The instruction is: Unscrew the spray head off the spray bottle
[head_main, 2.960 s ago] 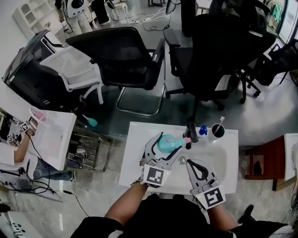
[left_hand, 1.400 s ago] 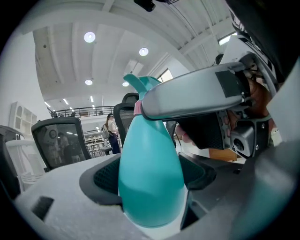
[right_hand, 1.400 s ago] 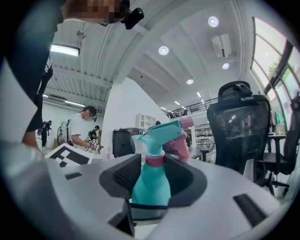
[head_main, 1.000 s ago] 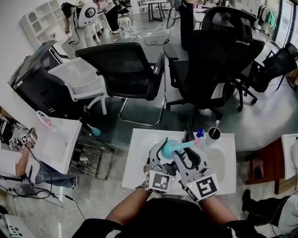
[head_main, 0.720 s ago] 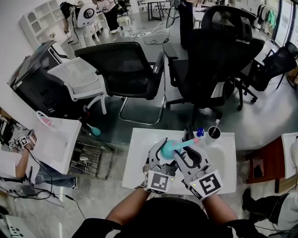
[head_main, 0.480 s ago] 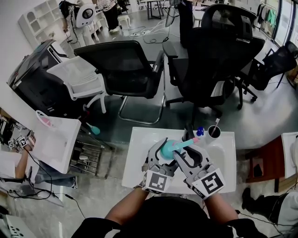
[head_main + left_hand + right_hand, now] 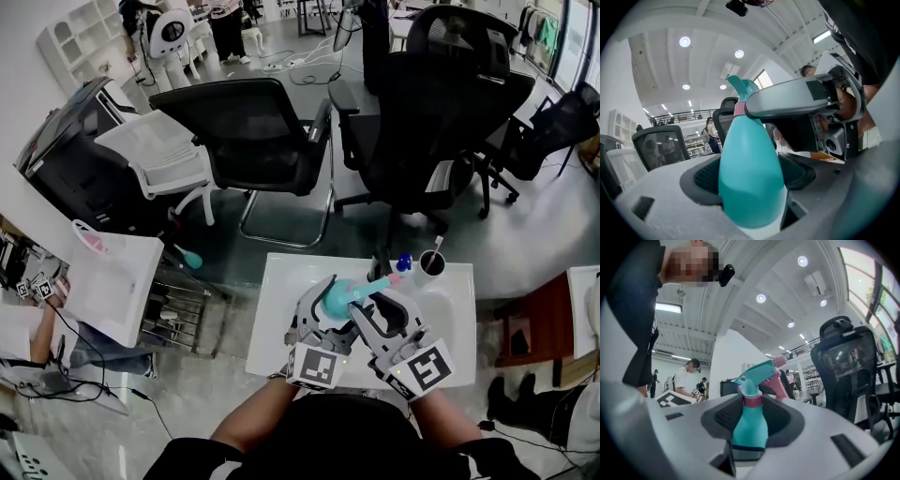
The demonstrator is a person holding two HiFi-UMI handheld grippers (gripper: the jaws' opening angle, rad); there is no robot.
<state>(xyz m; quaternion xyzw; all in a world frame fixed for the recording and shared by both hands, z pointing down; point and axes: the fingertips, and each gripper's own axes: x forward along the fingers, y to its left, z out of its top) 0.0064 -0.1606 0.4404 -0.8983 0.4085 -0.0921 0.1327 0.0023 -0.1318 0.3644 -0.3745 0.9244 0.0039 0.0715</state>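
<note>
The left gripper (image 7: 324,302) is clamping the teal teardrop plastic spray bottle (image 7: 750,180). The right gripper (image 7: 382,298) is pinching its pink-collared teal spray head (image 7: 756,377), its jaws having just eased slightly apart.

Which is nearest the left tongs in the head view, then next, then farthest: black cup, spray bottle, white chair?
1. Spray bottle, gripped in the left tongs.
2. Black cup, on the table, to the right.
3. White chair, far off on the left.

A: Beyond the white counter (image 7: 272,328) — black mesh office chair (image 7: 253,122), second black chair (image 7: 441,94) to its right.
B: At the counter's far edge: dark cup (image 7: 431,268) holding a stick, small blue object (image 7: 404,262) just beside.
</note>
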